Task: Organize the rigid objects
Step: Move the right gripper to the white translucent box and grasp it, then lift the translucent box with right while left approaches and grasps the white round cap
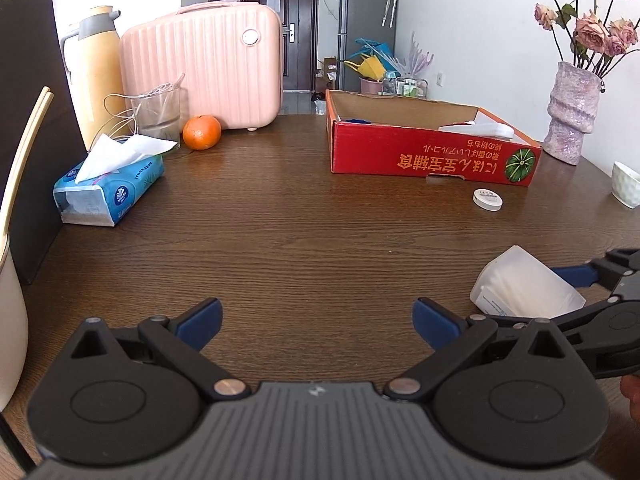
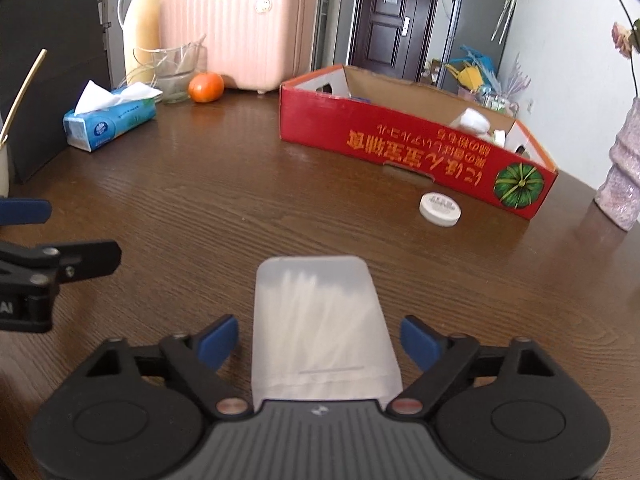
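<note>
A frosted plastic box of cotton swabs (image 2: 324, 328) lies on the brown table between the fingers of my right gripper (image 2: 320, 340), which is open with a gap on each side of it. The box also shows at the right of the left wrist view (image 1: 524, 284). My left gripper (image 1: 318, 320) is open and empty over bare table. A red cardboard box (image 2: 400, 140) with white items inside stands further back; it shows in the left wrist view (image 1: 420, 156) too. A small round white tin (image 2: 440, 209) lies in front of it.
A tissue pack (image 1: 108, 188), an orange (image 1: 202, 132), a glass (image 1: 158, 114), a yellow thermos (image 1: 98, 72) and a pink case (image 1: 204, 64) stand at the back left. A vase of flowers (image 1: 570, 114) and a white cup (image 1: 626, 184) stand at the right.
</note>
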Available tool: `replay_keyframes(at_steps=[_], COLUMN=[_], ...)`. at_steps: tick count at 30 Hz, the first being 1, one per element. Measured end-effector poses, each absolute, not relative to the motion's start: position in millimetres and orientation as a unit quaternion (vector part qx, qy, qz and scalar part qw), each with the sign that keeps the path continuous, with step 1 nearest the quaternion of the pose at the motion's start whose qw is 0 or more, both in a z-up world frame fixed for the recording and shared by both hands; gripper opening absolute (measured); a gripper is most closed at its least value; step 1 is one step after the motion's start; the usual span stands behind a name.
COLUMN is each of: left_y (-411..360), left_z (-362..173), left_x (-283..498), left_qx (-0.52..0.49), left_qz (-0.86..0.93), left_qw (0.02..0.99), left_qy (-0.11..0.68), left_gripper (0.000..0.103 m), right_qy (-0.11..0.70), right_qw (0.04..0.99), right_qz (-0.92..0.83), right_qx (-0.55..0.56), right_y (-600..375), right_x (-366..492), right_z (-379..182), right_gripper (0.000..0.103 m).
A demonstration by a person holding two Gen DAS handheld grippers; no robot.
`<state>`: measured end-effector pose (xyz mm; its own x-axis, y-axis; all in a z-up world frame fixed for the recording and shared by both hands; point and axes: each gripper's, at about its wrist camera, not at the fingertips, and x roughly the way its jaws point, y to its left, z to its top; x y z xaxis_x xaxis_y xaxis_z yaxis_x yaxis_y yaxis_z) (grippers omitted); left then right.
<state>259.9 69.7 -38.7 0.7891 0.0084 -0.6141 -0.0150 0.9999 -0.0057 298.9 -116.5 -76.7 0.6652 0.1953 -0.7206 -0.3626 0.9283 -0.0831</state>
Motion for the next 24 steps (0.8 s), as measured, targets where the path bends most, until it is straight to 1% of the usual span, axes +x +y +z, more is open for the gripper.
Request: replay_keyframes(at_steps=[2,14,24], left_y=[70,70,72], left_z=[-39,-39,-42], left_x=[260,260,265], left_qx=[-0.005,-0.008,-0.017], left_qz=[0.006,0.007,0.018], left_qw=[0.946,0.946,0.944], left_qy=[0.325,0.324,0.329], left_gripper=[0.103,0.103,0.103], right_qy=[0.380,0.345,0.306], right_qw=[0.906,0.920,0.939], right_qz=[0.159,0.164,0.146], right_qx=[-0.096,-0.085,-0.055], right_y=[-120,-124,-148], right_x=[301,290,280], right_z=[-76,-67,-51], right_gripper=[0.065,0.065,0.065])
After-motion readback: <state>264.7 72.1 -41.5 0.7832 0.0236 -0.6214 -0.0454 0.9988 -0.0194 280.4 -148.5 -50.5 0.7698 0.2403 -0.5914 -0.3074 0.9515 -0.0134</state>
